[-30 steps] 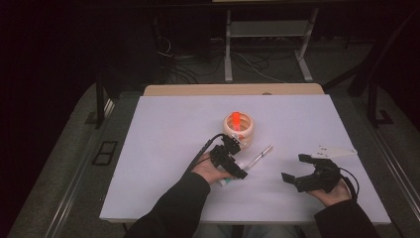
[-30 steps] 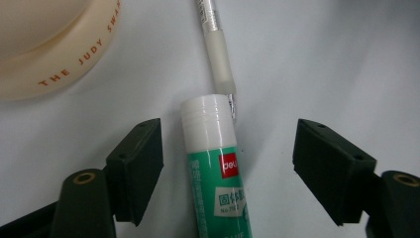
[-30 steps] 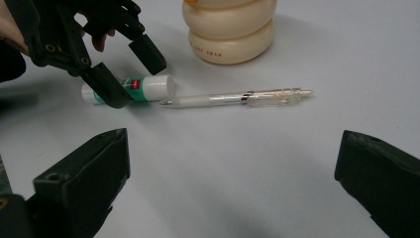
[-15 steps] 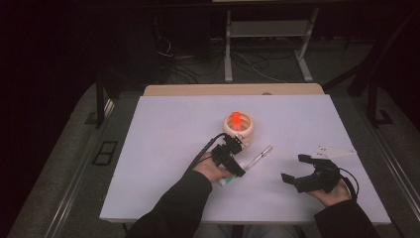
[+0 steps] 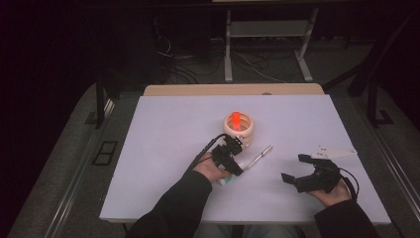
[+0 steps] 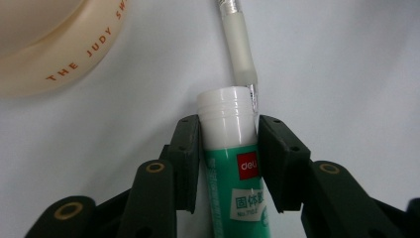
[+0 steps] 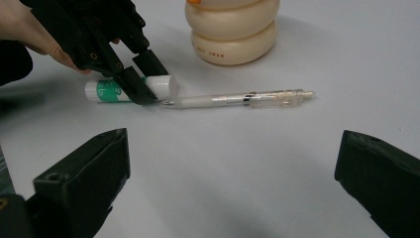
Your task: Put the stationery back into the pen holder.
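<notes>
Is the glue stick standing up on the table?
No, the glue stick lies flat on its side on the table, with the left gripper closed around it beside the pen.

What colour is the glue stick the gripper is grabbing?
The glue stick is green with a white cap and a small red logo, clearest in the left gripper view.

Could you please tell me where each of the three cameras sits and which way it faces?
High view: above the person's side, looking forward and down on the table; both forearms show.
Left gripper view: rides the left gripper, looking along its jaws clamping the glue stick.
Right gripper view: rides the right gripper, jaws open, facing the pen.
All share the glue stick and pen.
</notes>
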Tool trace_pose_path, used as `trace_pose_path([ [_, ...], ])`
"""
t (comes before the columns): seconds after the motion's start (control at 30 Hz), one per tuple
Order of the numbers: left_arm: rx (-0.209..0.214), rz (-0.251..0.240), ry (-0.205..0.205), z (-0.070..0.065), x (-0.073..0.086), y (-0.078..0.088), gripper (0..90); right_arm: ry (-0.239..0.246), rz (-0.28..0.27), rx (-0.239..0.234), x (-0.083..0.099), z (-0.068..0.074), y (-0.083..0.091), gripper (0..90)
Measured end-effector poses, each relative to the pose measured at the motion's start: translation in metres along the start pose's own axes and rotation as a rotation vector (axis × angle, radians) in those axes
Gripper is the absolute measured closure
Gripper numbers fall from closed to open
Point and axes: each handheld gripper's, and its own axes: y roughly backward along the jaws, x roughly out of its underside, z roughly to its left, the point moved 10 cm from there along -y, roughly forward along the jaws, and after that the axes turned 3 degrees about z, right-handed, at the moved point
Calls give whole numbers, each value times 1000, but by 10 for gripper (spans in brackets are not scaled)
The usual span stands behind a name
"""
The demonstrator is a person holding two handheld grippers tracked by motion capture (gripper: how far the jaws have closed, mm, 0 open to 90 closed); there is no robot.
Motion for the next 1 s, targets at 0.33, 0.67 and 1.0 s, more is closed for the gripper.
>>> trace_pose_path([
  [0.33,-28,18,-44,0,2,1,643,-1,-1,2,0,0,0,2],
  [0.67,-6,-15,-60,-3,-1,8,643,-4,-4,0,0,0,1,2],
  [1.0,22,-115,-49,-4,-10,28,643,-6,-5,0,0,0,1,2],
])
